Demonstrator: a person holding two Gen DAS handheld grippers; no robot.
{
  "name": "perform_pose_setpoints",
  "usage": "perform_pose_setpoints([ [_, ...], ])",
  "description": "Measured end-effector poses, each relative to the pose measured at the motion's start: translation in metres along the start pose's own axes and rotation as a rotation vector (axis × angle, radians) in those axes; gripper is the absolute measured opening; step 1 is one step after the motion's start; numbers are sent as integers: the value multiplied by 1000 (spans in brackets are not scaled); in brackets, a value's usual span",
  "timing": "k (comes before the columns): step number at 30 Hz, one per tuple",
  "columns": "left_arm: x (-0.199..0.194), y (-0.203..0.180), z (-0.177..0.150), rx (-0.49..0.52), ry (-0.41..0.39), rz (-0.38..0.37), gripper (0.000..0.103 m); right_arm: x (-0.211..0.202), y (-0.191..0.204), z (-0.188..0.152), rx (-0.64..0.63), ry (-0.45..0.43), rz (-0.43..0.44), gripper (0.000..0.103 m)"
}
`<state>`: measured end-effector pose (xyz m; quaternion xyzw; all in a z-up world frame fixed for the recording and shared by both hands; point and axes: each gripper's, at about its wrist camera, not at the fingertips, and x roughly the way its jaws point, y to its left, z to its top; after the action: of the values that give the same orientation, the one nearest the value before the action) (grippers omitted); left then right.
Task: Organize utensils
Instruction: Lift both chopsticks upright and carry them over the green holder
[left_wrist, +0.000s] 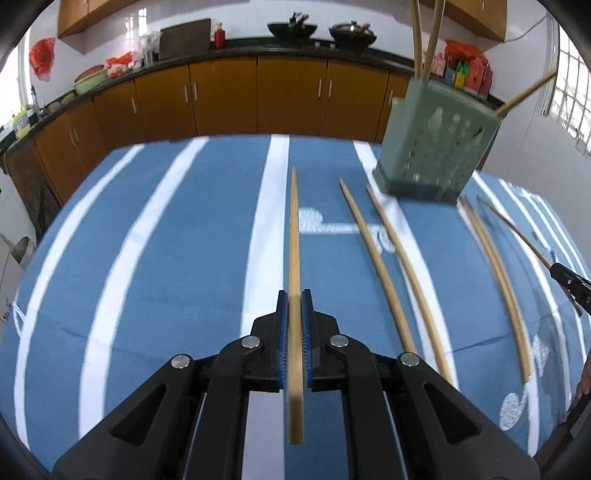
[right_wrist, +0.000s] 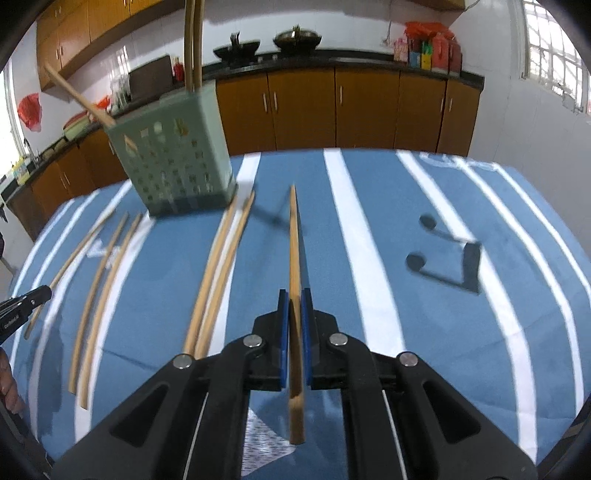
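Note:
My left gripper (left_wrist: 294, 295) is shut on a wooden chopstick (left_wrist: 294, 240) that points straight ahead above the blue striped cloth (left_wrist: 166, 258). My right gripper (right_wrist: 294, 295) is likewise shut on another chopstick (right_wrist: 294, 251). A pale green perforated holder (left_wrist: 436, 144) stands at the far right in the left wrist view, with three chopsticks poking out of its top. The same holder (right_wrist: 177, 162) sits far left in the right wrist view. Several loose chopsticks (left_wrist: 380, 269) lie on the cloth between the grippers, two pairs (right_wrist: 218, 269) on either side of the holder.
Brown kitchen cabinets (left_wrist: 229, 99) with a dark counter holding woks and bottles run behind the table. The right gripper's tip (left_wrist: 569, 284) shows at the right edge of the left view; the left gripper's tip (right_wrist: 26, 302) and a hand (right_wrist: 7, 380) at the left edge of the right view.

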<state>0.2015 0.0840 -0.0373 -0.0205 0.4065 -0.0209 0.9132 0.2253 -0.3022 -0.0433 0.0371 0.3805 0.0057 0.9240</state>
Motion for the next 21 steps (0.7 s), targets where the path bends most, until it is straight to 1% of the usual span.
perform_pose_setpoints([
  [4,-23,3,14,-4,-69,-5,7,-22,-2,15,5,-78,-3,8],
  [10,-64,2,38,-7,-197,-27,7,-58,-1,40,3,-201,3,8],
  [13,-78,0,48,-8,-244,-38,7,-75,1,50,0,-264,12,8],
  [17,-87,-2,57,-11,-273,-45,7,-85,4,58,-5,-299,19,8],
  [21,-86,-3,61,-18,-273,-49,7,-88,6,61,-10,-307,26,8],
])
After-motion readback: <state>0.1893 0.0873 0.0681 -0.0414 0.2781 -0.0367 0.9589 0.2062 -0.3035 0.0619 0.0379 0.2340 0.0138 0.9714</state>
